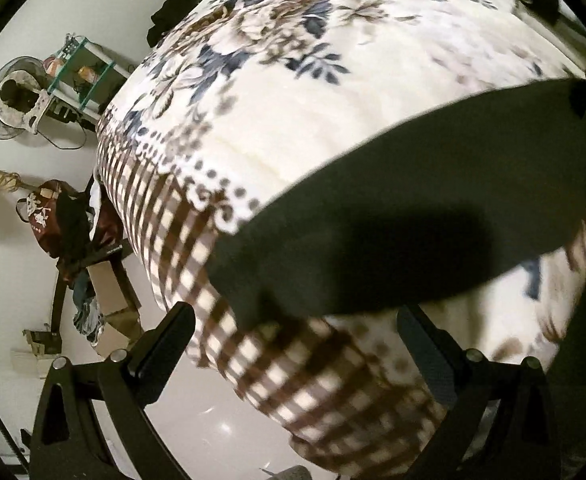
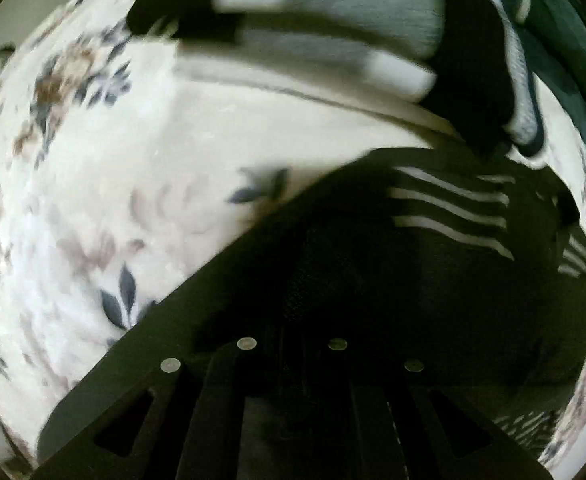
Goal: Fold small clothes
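A dark green-black garment lies on a cream floral blanket. My left gripper is open, its fingers wide apart at the garment's near edge, which hangs between them. In the right wrist view the same dark garment, with white stripes, fills the lower frame. My right gripper is close over it with its jaws drawn together; the dark cloth hides the tips, so a grip cannot be confirmed.
A pile of grey, white and dark clothes lies at the far side of the blanket. Left of the bed are a fan, a small shelf, a red bag and cardboard boxes on the white floor.
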Motion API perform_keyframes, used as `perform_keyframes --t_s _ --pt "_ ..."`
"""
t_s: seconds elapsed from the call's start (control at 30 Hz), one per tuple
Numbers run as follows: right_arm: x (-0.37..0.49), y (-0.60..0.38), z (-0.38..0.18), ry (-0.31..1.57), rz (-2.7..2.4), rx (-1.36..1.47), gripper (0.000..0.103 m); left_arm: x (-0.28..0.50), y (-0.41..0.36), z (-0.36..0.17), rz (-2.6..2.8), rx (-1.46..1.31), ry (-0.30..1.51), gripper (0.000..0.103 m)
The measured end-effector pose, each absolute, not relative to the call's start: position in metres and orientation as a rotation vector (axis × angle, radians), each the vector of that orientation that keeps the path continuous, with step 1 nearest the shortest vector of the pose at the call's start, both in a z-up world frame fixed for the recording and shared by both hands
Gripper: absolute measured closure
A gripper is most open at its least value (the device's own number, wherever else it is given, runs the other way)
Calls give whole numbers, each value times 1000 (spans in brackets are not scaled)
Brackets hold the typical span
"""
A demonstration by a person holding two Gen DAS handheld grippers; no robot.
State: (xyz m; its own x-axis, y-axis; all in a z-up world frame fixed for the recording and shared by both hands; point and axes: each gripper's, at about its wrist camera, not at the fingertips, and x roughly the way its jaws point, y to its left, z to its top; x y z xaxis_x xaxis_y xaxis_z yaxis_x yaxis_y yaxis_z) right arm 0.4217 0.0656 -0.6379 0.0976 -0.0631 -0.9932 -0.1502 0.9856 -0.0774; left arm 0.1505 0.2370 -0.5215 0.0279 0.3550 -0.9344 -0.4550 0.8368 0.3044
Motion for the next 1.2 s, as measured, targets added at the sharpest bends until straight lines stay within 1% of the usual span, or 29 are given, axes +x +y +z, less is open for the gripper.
perform_keyframes --t_s 0.07,0.1,0.17,0.2,0.23,0.27,0.37,0.43,0.53,0.57,0.63,0.67,0.7,0.73,0.77,0.87,0.97,1.13,1.2 --pt "419 58 -641 1494 94 -146 93 154 250 -524 630 -109 1419 0" --pt "417 48 -636 1510 133 -90 88 154 256 -524 633 -123 1417 0" --pt "404 12 -623 1546 191 85 70 149 272 -521 633 -158 1396 0" --pt "395 -10 -615 1549 197 179 50 145 280 -519 631 -175 1390 0" --pt "382 -33 -606 1542 203 263 36 140 290 -517 630 -196 1383 0" --pt "363 -60 -598 1533 198 332 35 133 299 -517 628 -224 1378 0" --pt "320 -113 -589 1552 127 388 35 111 331 -526 601 -381 1383 0" --pt "296 -145 -590 1574 77 428 35 97 352 -538 580 -528 1372 0" --pt "263 -173 -605 1603 -13 475 35 88 370 -562 553 -737 1345 0" --pt "254 -177 -612 1619 -46 486 35 88 373 -571 537 -809 1337 2" --pt "239 -182 -626 1657 -88 519 35 94 371 -579 505 -895 1294 10" --pt "232 -184 -631 1675 -104 526 35 99 366 -577 517 -872 1275 30" --pt "227 -184 -638 1689 -120 523 35 106 361 -572 534 -822 1263 69" --pt "223 -189 -640 1696 -127 513 35 113 354 -566 556 -757 1261 86" --pt "220 -188 -640 1697 -129 483 35 119 352 -558 569 -716 1246 96" --pt "218 -177 -633 1662 -101 366 35 131 362 -523 583 -682 1130 96" --pt "222 -163 -625 1605 -69 227 35 151 393 -488 572 -681 1023 96" --pt "231 -160 -622 1591 -43 279 35 206 449 -470 551 -649 927 97" --pt "234 -164 -621 1579 -49 304 35 230 463 -473 534 -620 916 97"
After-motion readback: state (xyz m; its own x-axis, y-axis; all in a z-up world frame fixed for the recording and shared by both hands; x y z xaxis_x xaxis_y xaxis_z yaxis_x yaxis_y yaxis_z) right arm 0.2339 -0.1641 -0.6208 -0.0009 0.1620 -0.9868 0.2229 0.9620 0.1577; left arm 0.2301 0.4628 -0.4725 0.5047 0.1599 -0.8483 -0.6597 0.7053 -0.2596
